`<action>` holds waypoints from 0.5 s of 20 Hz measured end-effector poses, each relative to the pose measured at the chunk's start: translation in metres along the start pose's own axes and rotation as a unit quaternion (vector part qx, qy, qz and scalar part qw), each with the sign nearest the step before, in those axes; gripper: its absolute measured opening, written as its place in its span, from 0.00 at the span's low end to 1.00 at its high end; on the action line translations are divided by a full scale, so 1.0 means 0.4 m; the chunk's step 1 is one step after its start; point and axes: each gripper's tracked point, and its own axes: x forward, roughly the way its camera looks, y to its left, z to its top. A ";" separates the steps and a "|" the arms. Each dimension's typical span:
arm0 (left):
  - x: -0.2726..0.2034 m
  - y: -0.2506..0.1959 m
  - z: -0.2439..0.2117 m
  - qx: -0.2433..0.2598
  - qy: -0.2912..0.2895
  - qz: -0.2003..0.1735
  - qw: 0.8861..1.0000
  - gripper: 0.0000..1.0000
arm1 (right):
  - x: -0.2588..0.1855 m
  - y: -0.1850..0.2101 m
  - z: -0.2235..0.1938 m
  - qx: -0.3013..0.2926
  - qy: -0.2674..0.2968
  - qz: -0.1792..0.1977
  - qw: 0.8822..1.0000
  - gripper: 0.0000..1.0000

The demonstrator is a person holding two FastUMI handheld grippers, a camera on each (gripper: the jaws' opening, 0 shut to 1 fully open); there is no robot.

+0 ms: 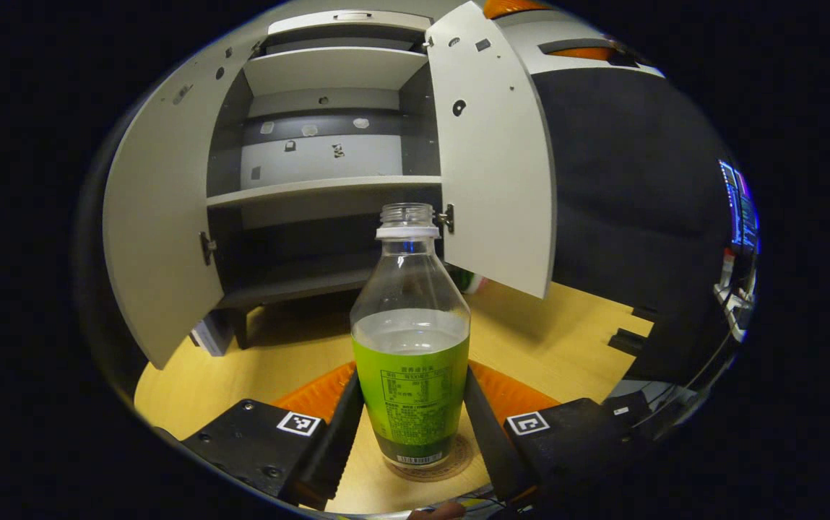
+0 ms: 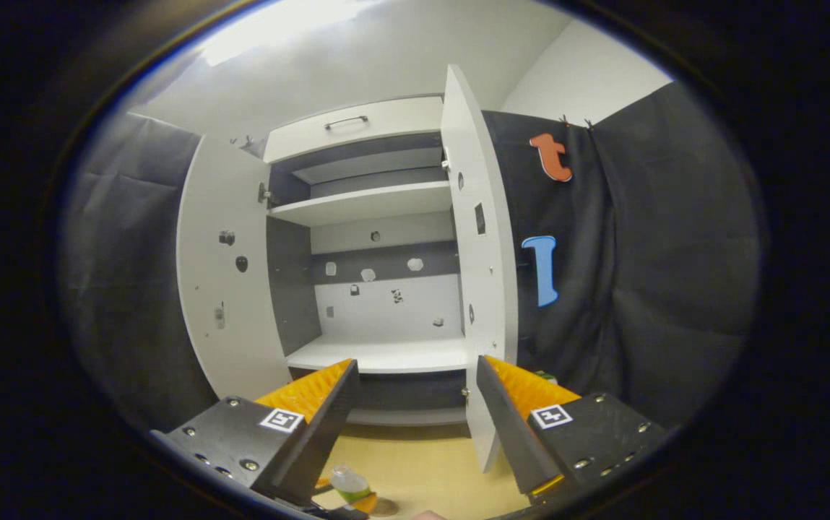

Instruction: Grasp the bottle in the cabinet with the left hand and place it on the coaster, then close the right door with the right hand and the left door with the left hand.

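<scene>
The left hand-held gripper [image 1: 415, 433] has black angular finger mounts, each carrying a square black-and-white marker tile and small screws; ribbed inner edges run along its fingers. The right hand-held gripper [image 2: 415, 426] has the same build: dark mounts, silver screw heads, and one square marker per side.

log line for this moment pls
bottle upright on coaster | left gripper fingers flank bottle, contact unclear | right gripper open, facing cabinet | both doors open
</scene>
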 end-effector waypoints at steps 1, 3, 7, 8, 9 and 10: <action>0.001 -0.010 -0.010 0.002 0.001 -0.009 1.000 0.79 | 0.009 -0.001 -0.006 0.002 0.004 -0.004 1.000 0.99; 0.006 -0.020 -0.028 0.016 -0.001 -0.021 1.000 0.79 | 0.023 0.001 -0.022 0.003 0.012 -0.005 1.000 0.99; 0.021 -0.023 -0.054 0.035 -0.004 -0.041 0.999 0.80 | 0.049 0.003 -0.054 -0.001 0.030 -0.005 1.000 0.99; 0.025 -0.027 -0.063 0.033 0.000 -0.047 0.998 0.80 | 0.056 0.005 -0.060 -0.002 0.032 -0.005 0.999 0.99; 0.027 -0.024 -0.068 0.032 -0.002 -0.047 0.998 0.80 | 0.063 0.008 -0.061 -0.004 0.033 -0.003 0.999 0.99; 0.031 -0.020 -0.075 0.031 0.001 -0.045 0.999 0.81 | 0.068 0.015 -0.066 -0.006 0.035 0.001 0.999 0.99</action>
